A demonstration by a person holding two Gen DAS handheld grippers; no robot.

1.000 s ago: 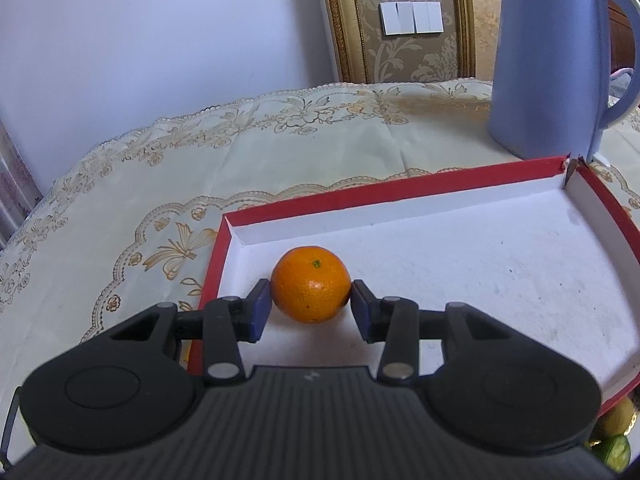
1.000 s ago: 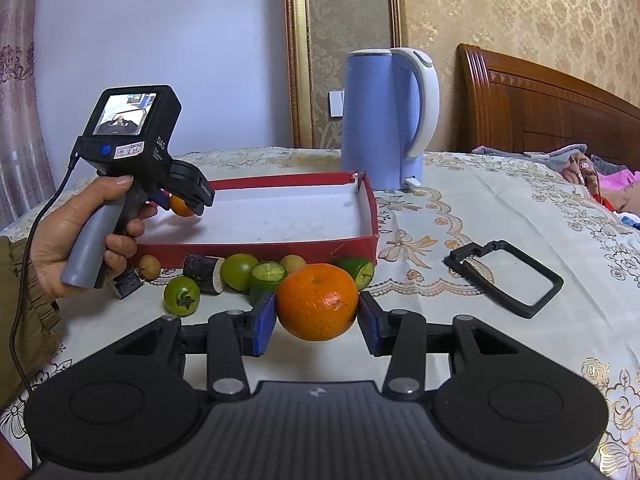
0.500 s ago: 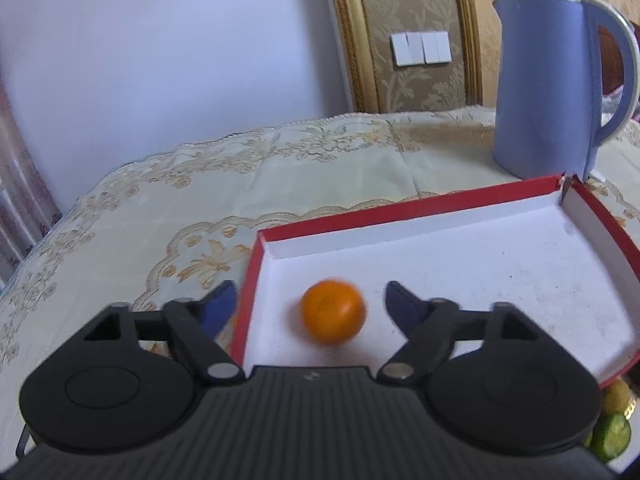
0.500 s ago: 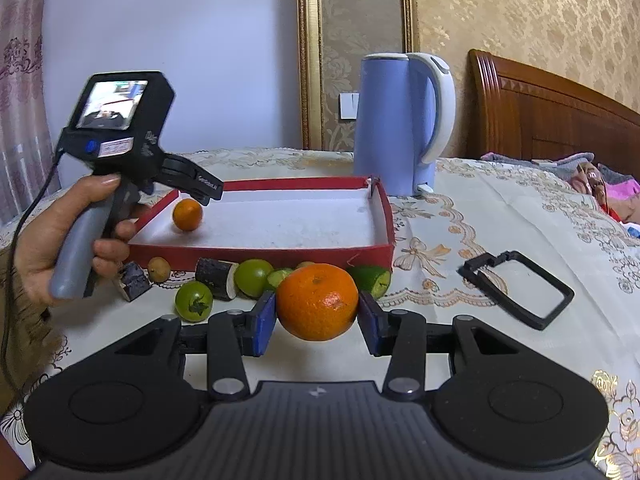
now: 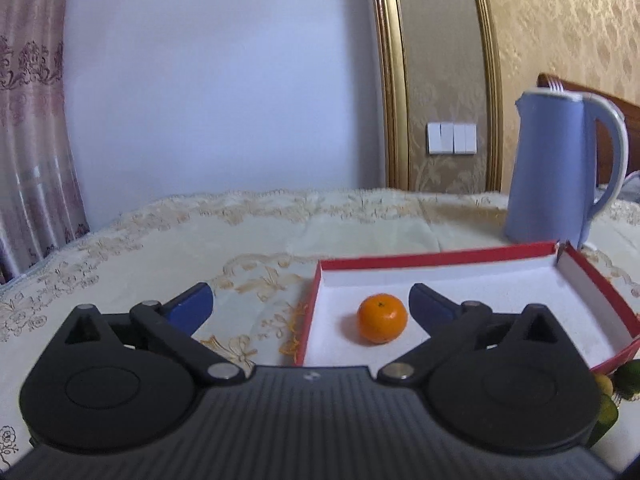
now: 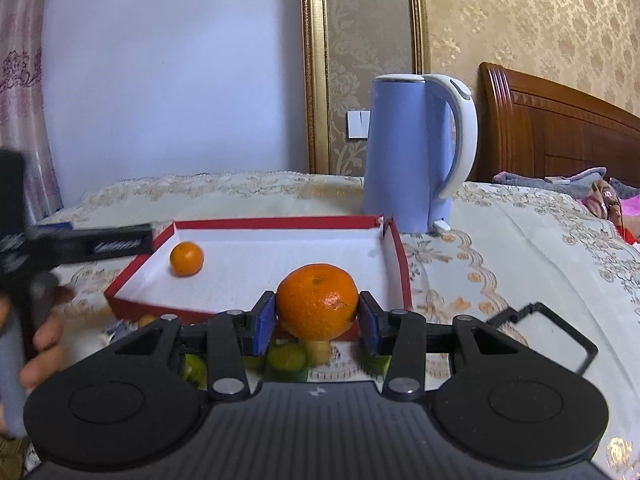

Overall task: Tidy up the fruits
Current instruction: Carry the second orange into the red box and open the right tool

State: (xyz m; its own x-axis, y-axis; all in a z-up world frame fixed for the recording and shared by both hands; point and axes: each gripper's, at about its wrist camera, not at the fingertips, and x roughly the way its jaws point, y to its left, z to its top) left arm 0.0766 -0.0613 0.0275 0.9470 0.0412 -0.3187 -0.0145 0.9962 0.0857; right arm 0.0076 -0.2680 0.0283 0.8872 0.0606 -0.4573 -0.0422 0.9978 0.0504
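Observation:
A small orange lies in the left end of the red box with a white floor; it also shows in the right wrist view. My left gripper is open and empty, drawn back above the box's left edge. My right gripper is shut on a larger orange and holds it just before the box's near wall. Several green and yellow fruits lie on the cloth under the right gripper, partly hidden.
A blue electric kettle stands behind the box's right end. A black rectangular frame lies on the tablecloth to the right. The left gripper body and the hand holding it are at the left. A bed headboard is at the far right.
My left gripper opened, let go of the small orange in the box and pulled back and up. My right gripper carried the larger orange forward toward the box.

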